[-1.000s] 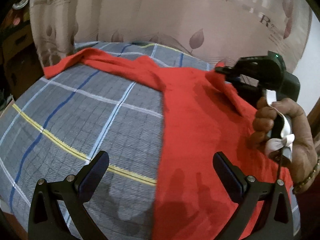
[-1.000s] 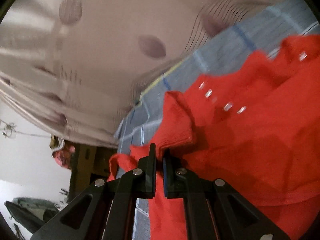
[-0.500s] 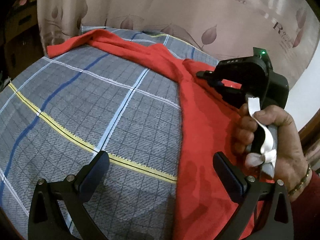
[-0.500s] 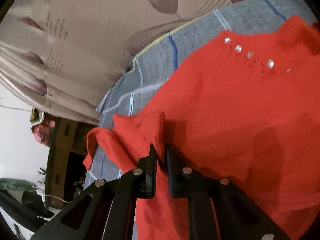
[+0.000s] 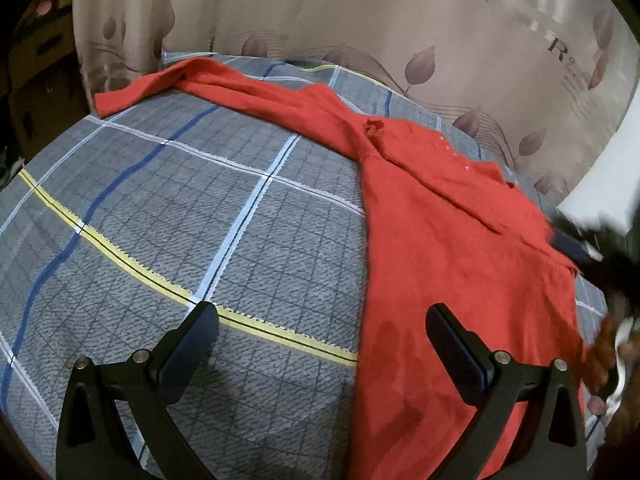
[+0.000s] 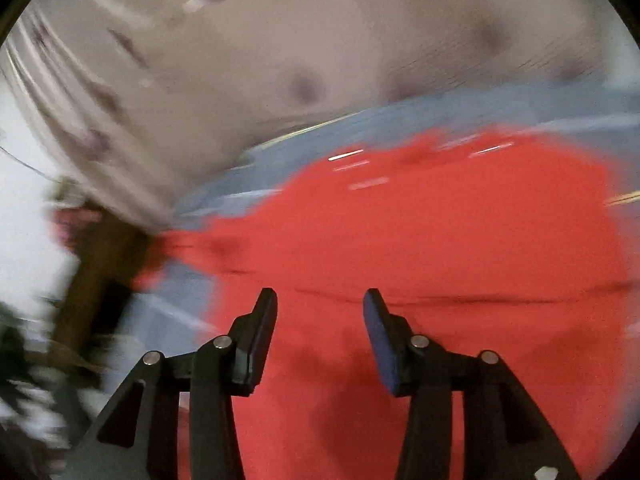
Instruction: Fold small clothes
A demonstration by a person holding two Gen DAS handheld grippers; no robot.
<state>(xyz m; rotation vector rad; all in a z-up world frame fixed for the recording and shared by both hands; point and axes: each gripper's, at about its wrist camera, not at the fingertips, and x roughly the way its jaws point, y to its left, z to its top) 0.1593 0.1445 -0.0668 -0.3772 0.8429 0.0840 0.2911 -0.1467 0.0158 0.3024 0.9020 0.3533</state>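
Red garment spread on the checked bedcover, both grippers empty.

The bedcover [image 5: 168, 208] carries the red garment [image 5: 448, 240] along its right side, one long sleeve [image 5: 224, 84] trailing towards the curtain [image 5: 360, 12]. Judged light, limp and non-slippery knit; it will sag and crease, so hems, cuffs or the shoulder seam suit a pinch. Left gripper [image 5: 320, 344]: jaws spread wide, nothing between. Right gripper [image 6: 320, 312]: jaws opening above the cloth, nothing pinched.

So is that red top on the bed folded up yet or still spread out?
Mostly spread out. The red top lies flat across the checked bedspread, one sleeve stretched out toward the curtain; only a small flap is turned over near its collar.
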